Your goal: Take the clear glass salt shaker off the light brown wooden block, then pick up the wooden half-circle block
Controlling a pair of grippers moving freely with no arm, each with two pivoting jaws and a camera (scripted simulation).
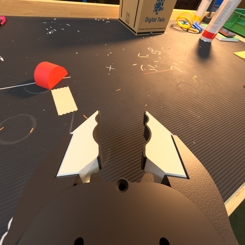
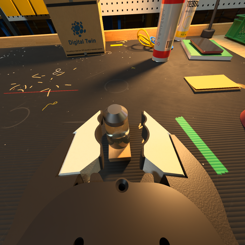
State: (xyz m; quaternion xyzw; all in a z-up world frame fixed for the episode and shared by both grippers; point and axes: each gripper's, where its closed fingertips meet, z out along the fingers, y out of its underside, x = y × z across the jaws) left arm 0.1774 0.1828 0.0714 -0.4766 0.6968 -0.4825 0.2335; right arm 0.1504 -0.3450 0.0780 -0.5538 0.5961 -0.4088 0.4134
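In the right wrist view, the clear glass salt shaker (image 2: 116, 127) with a grey metal cap stands upright on the light brown wooden block (image 2: 120, 154) on the dark mat. My right gripper (image 2: 122, 111) is open, with the shaker between its fingers. The left finger is close beside the shaker and the right finger stands apart. In the left wrist view, the red half-circle block (image 1: 49, 74) lies flat side down, far ahead and to the left of my left gripper (image 1: 122, 111), which is open and empty above the mat. A red edge (image 2: 243, 119) shows at the right border.
A cardboard box (image 2: 78, 29) stands at the back; it also shows in the left wrist view (image 1: 145, 17). Two spray cans (image 2: 164, 39), a yellow cable (image 2: 144, 38), a green notebook with a phone (image 2: 206, 49), a yellow pad (image 2: 212, 82), green tape (image 2: 201, 145) and cream tape (image 1: 63, 100) lie around.
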